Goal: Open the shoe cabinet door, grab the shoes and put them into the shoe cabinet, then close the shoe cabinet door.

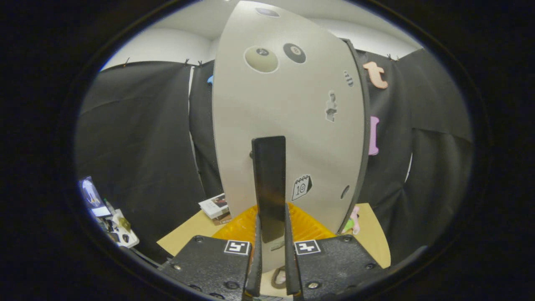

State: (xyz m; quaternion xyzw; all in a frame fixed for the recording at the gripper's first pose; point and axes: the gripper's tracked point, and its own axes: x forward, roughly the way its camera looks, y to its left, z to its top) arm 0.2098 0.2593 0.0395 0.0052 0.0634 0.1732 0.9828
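The gripper has its two fingers drawn close together around a dark flat handle that stands upright on the front of the shoe cabinet door; both fingers look to press its lower end from either side, so I judge it pinched, though the very contact is partly hidden by the finger bodies. The door is a pale grey panel with stickers on it, seen from very near, and a dark edge strip runs down its far side. It reads as a stiff, flat board, light enough to swing on its hinges with a gentle pull, and smooth, so the face itself would offer no purchase; the handle is the only sensible place to take hold, and low on it, square across its thin sides, is where the fingers now sit. The bar looks rigid but slim and slick, so a pull that follows the door's arc should keep it from slipping out. Below the door, between and beyond the fingers, lies an orange ribbed mat on a tan tabletop, with a small stack of booklets near the table's back edge beside the door. I cannot tell whether the door is shut or ajar.
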